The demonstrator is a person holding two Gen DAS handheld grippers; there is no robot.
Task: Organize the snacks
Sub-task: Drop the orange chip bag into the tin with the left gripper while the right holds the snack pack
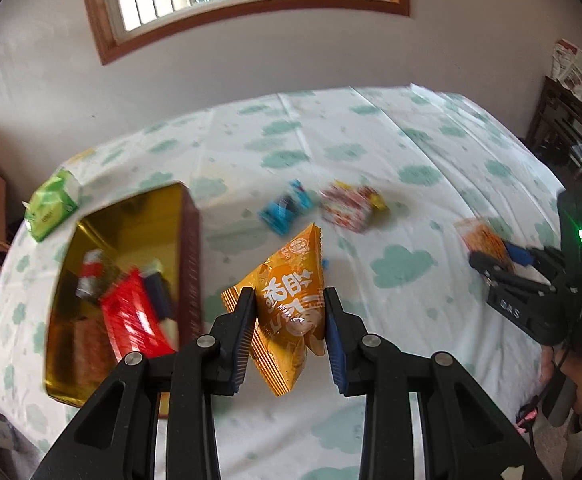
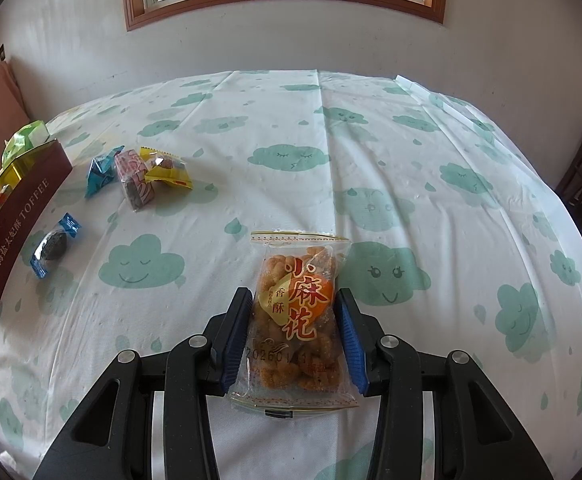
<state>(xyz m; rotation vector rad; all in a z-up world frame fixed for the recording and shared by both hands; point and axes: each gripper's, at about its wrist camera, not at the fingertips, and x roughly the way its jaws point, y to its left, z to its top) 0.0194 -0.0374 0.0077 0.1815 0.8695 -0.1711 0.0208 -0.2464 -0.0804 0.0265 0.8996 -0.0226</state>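
Snacks are split between the tin (image 1: 189, 216) at the table's left edge and the cloth (image 2: 371, 128). Left gripper (image 1: 289, 298) pinches an orange packet (image 1: 287, 308), held clear of the cloth just right of the tin. Right gripper (image 2: 294, 300) has its jaws against both sides of a twist-snack bag (image 2: 297, 312) lying flat on the cloth; firm closure cannot be confirmed.

Recommended handling, left side: carry the orange packet over the tin's open mouth, lower it past the rim, and release over the red pack (image 1: 131, 320) rather than on the wall. Right side: squeeze lightly, since the contents look brittle.

Count, loose on the cloth from the right wrist view: one twist-snack bag, one small dark sweet (image 2: 53, 246), one blue packet (image 2: 101, 172), one pink packet (image 2: 135, 184), one yellow packet (image 2: 167, 170). One green pack (image 1: 53, 204) sits behind the tin. Tin contents are blurred; several items, number undetermined.
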